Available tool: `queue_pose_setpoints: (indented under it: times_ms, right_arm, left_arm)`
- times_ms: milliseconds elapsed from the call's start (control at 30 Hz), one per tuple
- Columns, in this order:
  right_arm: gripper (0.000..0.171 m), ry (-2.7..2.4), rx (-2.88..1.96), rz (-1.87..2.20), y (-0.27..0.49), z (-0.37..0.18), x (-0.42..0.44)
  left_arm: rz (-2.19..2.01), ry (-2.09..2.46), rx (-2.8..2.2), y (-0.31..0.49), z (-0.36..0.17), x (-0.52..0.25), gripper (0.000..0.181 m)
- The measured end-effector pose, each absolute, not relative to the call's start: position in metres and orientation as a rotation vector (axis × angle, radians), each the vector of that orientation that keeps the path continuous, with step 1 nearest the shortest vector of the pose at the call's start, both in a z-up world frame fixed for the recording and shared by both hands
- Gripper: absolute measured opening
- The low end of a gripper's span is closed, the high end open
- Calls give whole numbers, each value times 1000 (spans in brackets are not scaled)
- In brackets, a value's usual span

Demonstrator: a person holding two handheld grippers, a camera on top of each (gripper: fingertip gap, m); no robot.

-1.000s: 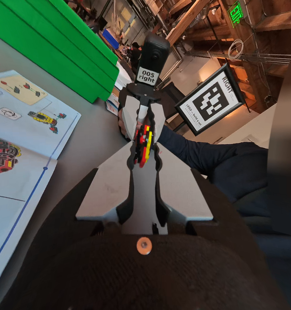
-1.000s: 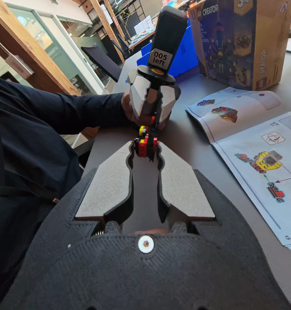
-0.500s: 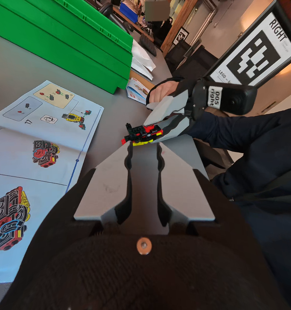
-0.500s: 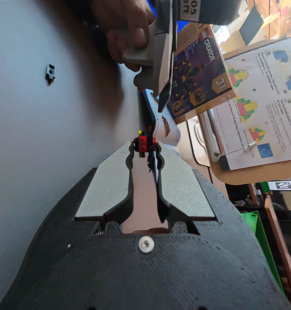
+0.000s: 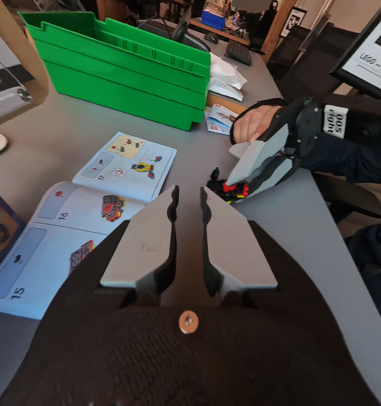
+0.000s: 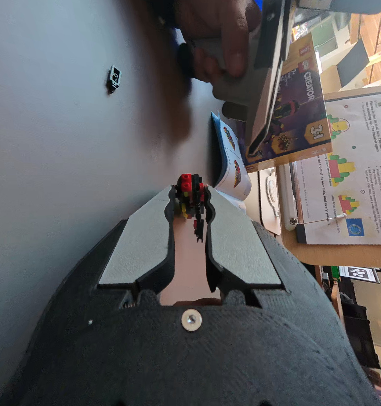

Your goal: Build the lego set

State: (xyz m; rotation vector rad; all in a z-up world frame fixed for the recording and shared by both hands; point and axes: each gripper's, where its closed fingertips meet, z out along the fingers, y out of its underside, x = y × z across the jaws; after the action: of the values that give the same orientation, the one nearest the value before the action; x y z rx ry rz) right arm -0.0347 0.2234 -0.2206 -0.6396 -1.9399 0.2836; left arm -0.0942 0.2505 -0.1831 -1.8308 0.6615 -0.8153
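Note:
A small red, black and yellow lego assembly (image 6: 190,198) is clamped between the tips of my right gripper (image 6: 189,193), which is turned on its side. In the left wrist view the same assembly (image 5: 228,190) sits just above the grey table, held by the right gripper (image 5: 242,186). My left gripper (image 5: 189,192) is open and empty, its tips just left of the assembly. The open instruction booklet (image 5: 81,211) lies on the table to the left. A loose small black piece (image 6: 114,79) lies on the table in the right wrist view.
A green bin (image 5: 123,72) stands at the back of the table. A folded leaflet (image 5: 220,119) and white paper (image 5: 226,77) lie beside it. The lego box (image 6: 295,114) and a printed sheet on a board (image 6: 350,175) show in the right wrist view. The loose small black piece (image 6: 114,79) lies around 10 cm away from my right fingertips.
My left gripper let go of the assembly and drew back and left. The right gripper rolled onto its side and lowered the assembly toward the table.

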Motion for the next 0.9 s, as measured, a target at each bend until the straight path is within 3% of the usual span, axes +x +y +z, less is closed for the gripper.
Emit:
queue_pose_setpoints:
  times_ms: [333, 533, 900]
  right_arm:
    - [25, -2033, -608, 271, 215, -233, -27]
    - [38, -2015, -770, 567, 209, -223, -17]
    - [46, -1614, -1160, 791, 276, -193, 4]
  left_arm:
    - [-695, 712, -1822, 252, -186, -94, 12]
    - [-605, 758, -1803, 250, -187, -91, 12]
    - [-369, 785, -1793, 243, -191, -105, 11]
